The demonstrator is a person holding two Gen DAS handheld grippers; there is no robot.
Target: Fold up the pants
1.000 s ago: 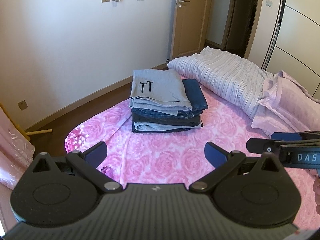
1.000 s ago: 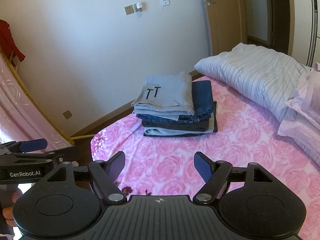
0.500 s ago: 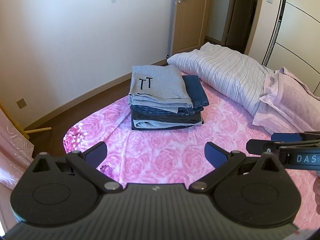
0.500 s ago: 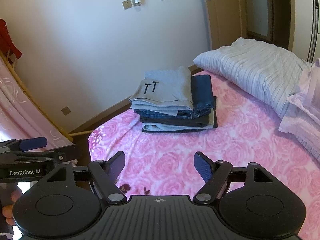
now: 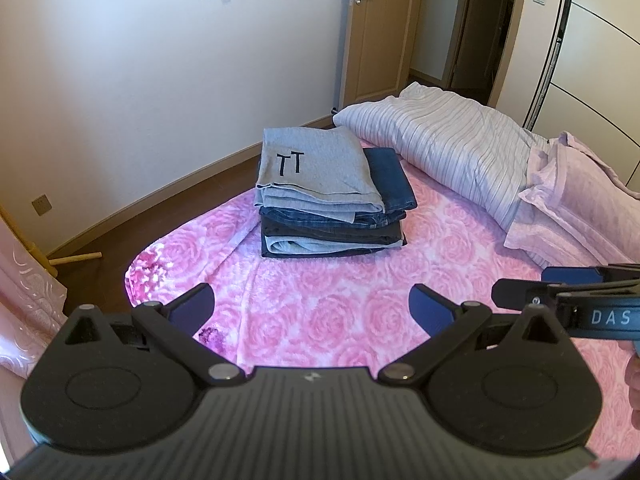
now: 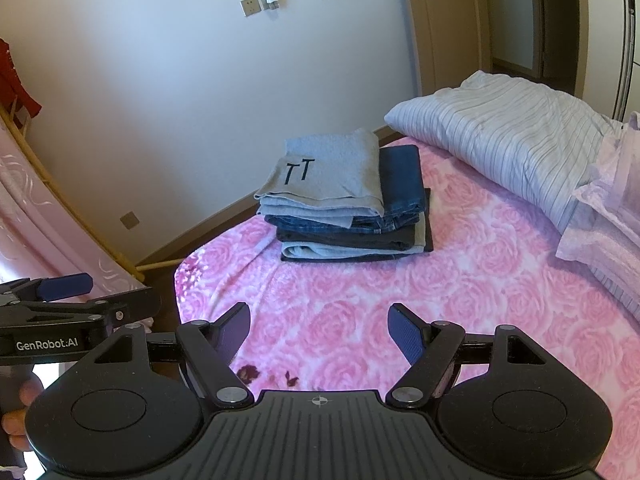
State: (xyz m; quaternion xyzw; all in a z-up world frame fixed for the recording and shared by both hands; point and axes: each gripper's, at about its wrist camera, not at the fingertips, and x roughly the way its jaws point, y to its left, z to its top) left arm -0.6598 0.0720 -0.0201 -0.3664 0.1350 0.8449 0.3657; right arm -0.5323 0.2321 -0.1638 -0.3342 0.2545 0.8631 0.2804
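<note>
A stack of folded pants (image 5: pixel 328 200) (image 6: pixel 352 208) lies on the pink rose-patterned bed (image 5: pixel 320 320) (image 6: pixel 340 300). Its top piece is light grey with black "TT" lettering, and blue and dark jeans lie beneath. My left gripper (image 5: pixel 310 306) is open over the bed, well short of the stack, with nothing between its fingers. My right gripper (image 6: pixel 319 326) is also open and holds nothing. Each gripper shows at the edge of the other's view: the right one (image 5: pixel 568 288), the left one (image 6: pixel 76 296).
A striped grey-white duvet (image 5: pixel 448 144) (image 6: pixel 508 128) and a pale pink pillow (image 5: pixel 568 200) lie to the right of the stack. The bed's left edge drops to a wooden floor (image 5: pixel 160 204) beside a wall. A door (image 5: pixel 372 28) stands behind. Pink fabric on a rack (image 6: pixel 48 224) hangs at left.
Both cameras have moved slightly closer to the stack, which now looks a little larger. Both grippers stay open.
</note>
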